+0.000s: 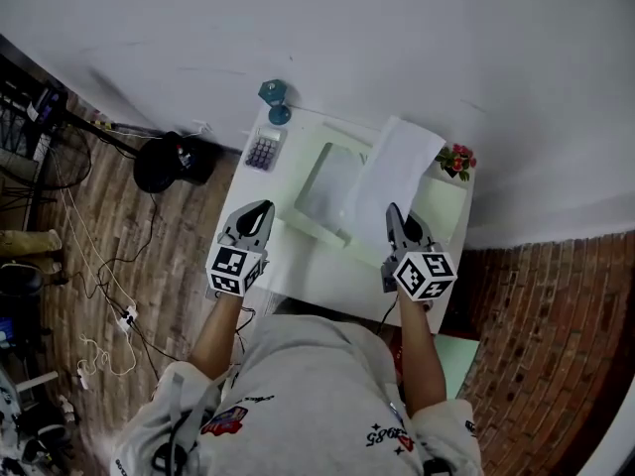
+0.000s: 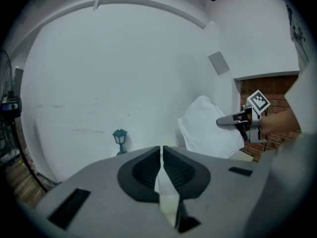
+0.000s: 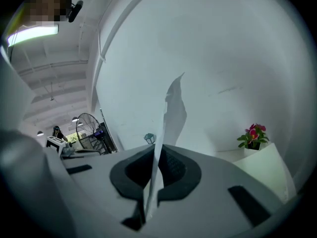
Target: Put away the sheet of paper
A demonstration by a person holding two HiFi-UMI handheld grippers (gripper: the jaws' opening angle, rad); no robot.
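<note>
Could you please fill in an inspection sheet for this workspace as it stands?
Surface: white table set against a white wall.
Job's things: sheet of paper, lifted over a pale green tray.
Clutter: calculator, teal lantern ornament and potted flowers along the table's far side.
Grippers: left gripper has its jaws together and holds nothing; right gripper is shut on the paper's near edge.
Cables: white and black cables with a power strip on the floor at the left.
Surroundings: wood floor, brickwork at the right, floor fan.
</note>
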